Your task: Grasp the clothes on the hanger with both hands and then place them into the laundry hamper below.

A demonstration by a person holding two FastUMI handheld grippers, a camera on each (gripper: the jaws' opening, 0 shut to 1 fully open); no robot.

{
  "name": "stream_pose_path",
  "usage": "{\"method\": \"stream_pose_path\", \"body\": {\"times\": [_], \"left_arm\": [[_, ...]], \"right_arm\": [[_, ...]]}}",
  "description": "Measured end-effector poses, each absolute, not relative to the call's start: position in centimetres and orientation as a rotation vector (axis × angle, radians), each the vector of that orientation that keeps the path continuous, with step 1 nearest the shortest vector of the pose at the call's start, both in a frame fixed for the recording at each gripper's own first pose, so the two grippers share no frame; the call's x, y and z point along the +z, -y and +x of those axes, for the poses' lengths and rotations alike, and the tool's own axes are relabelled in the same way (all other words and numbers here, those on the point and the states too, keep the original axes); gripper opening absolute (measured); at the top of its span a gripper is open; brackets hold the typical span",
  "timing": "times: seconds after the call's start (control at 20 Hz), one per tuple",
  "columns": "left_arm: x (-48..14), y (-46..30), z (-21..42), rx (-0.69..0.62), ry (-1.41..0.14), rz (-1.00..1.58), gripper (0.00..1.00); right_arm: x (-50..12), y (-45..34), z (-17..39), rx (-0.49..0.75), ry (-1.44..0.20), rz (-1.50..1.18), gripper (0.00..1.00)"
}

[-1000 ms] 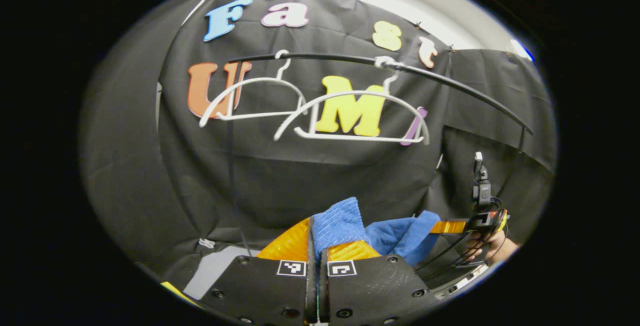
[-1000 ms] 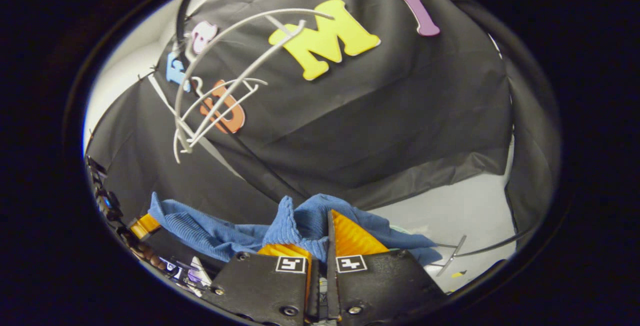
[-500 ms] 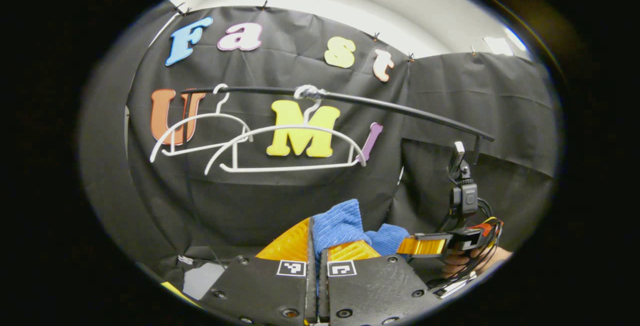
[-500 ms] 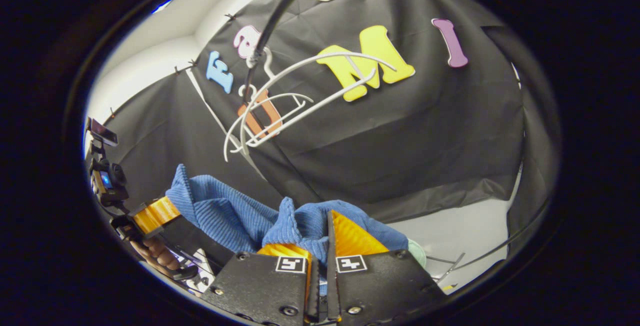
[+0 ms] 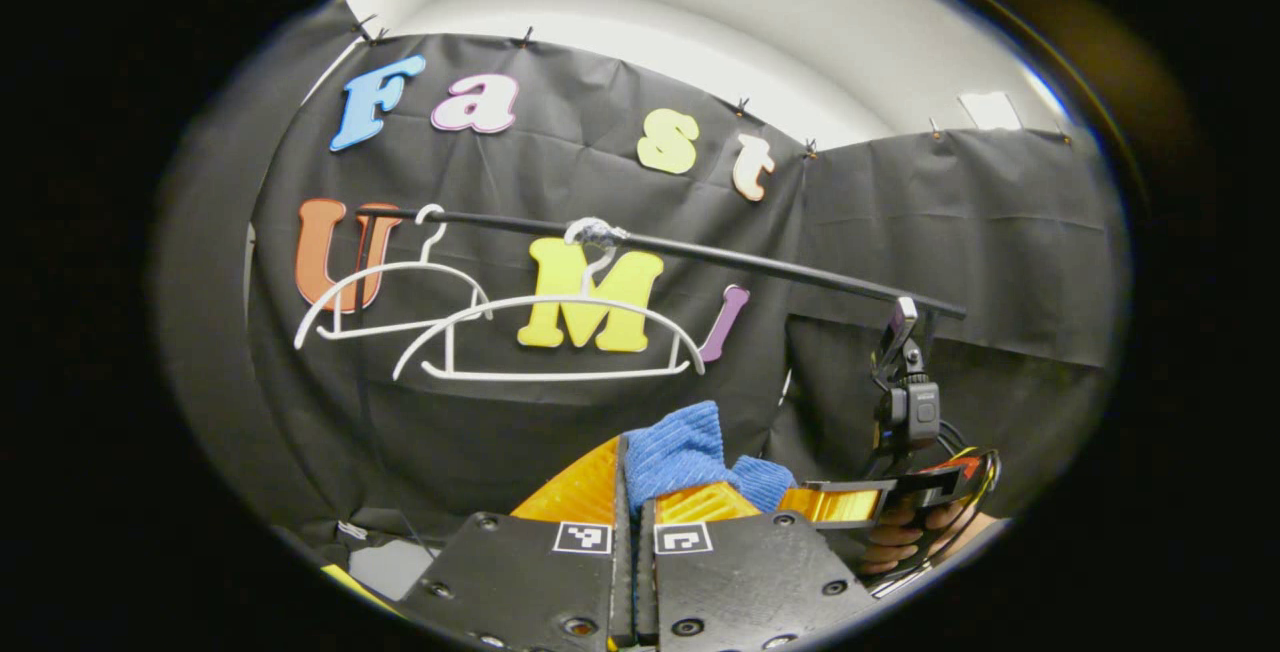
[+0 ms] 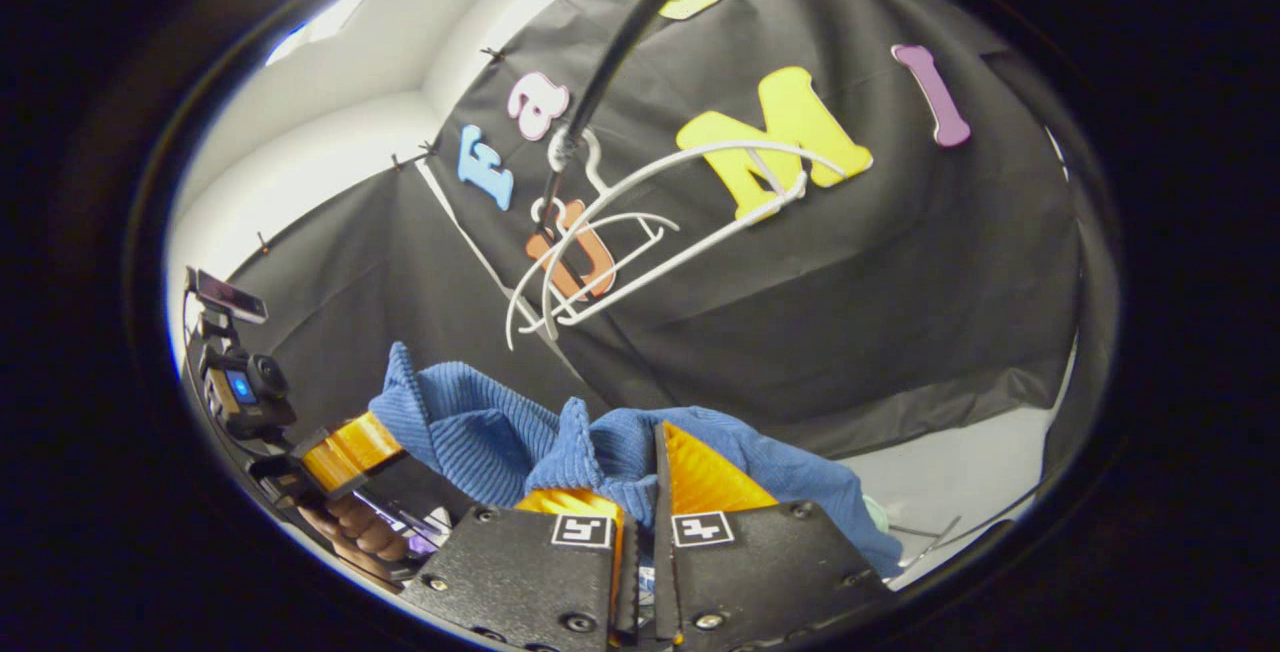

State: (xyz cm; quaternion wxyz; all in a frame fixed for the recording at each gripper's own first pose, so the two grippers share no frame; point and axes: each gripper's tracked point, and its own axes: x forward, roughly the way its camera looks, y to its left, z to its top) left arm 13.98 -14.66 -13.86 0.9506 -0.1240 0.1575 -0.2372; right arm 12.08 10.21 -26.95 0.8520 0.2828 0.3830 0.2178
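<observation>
A blue ribbed garment point(image 5: 672, 447) is pinched in my left gripper point(image 5: 630, 492), whose fingers are shut on a fold of it. In the right gripper view the same blue garment point(image 6: 480, 427) stretches from my right gripper point(image 6: 640, 487), shut on it, across to the left gripper point(image 6: 345, 442) at the left. The right gripper point(image 5: 850, 504) and the hand holding it show at the lower right of the left gripper view. Two bare white hangers point(image 5: 545, 337) hang on a black rail point(image 5: 700, 254) above. The hamper is hidden.
The white hangers point(image 6: 640, 232) and the black rail point(image 6: 620, 52) sit above the garment in the right gripper view. A pale floor patch point(image 6: 960, 472) lies at the lower right. A hand point(image 6: 360, 532) grips the left tool.
Both grippers have tilted upward; the rail and hangers sit lower in the left gripper view. The two grippers have come closer together, so less blue cloth shows between them.
</observation>
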Motion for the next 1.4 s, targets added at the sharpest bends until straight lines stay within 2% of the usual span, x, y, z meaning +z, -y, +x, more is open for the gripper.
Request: {"method": "stream_pose_path", "body": {"times": [0.35,0.85,1.15,1.4], "left_arm": [[-26.6,13.9,13.1,-0.366,-0.565,-0.281,0.02],[-37.5,13.4,12.4,-0.270,-0.756,-0.314,0.02],[-43.7,14.0,12.9,-0.254,-0.860,-0.278,0.02],[-47.0,14.6,12.8,-0.239,-0.914,-0.227,0.02]], "right_arm": [[-37.6,-12.0,11.5,0.437,-1.003,0.652,0.09],[-47.2,-14.3,11.1,0.399,-1.170,0.842,0.09],[-55.0,-13.6,12.1,0.288,-1.257,0.719,0.09],[-58.4,-13.9,11.6,0.264,-1.308,0.648,0.10]]}}
